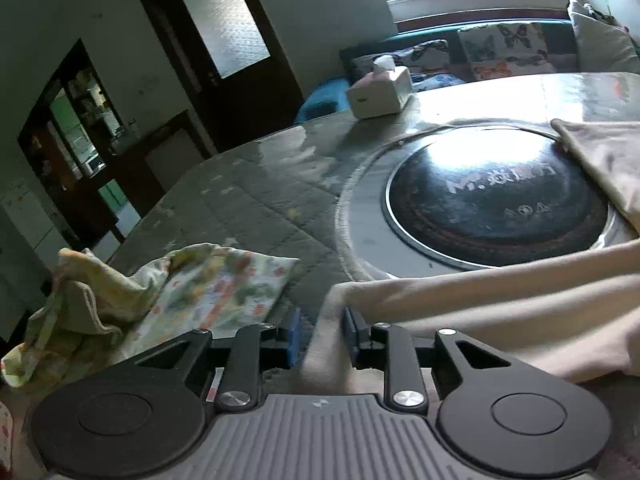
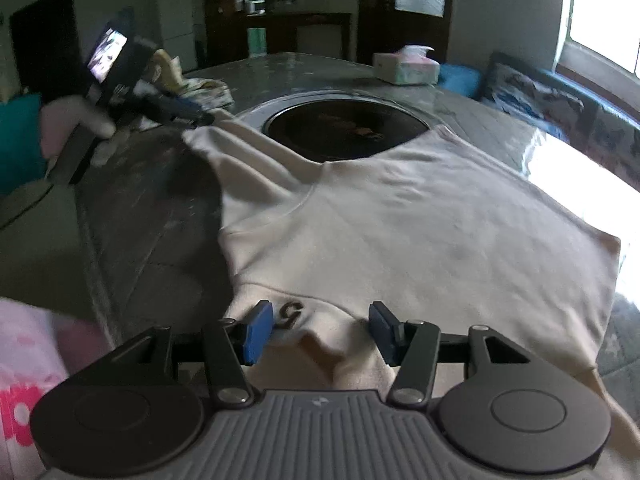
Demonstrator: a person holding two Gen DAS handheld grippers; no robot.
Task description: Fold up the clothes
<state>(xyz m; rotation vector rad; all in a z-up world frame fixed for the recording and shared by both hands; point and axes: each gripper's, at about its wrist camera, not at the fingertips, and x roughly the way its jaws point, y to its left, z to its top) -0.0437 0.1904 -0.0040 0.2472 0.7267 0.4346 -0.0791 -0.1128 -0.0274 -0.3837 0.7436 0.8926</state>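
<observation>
Cream shirt (image 2: 400,216): spread on the table (image 2: 152,232), far edge over the round hotplate (image 2: 344,132). Left gripper (image 1: 320,338) apparently clamps a sleeve end; right gripper (image 2: 316,330) stands apart astride the collar. Risk: sleeve slipping loose mid-fold, or cloth snagging the hotplate rim.

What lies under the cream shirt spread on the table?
The cream shirt covers the quilted table and the near edge of the round black hotplate. How far the hotplate runs beneath it is hidden.
</observation>
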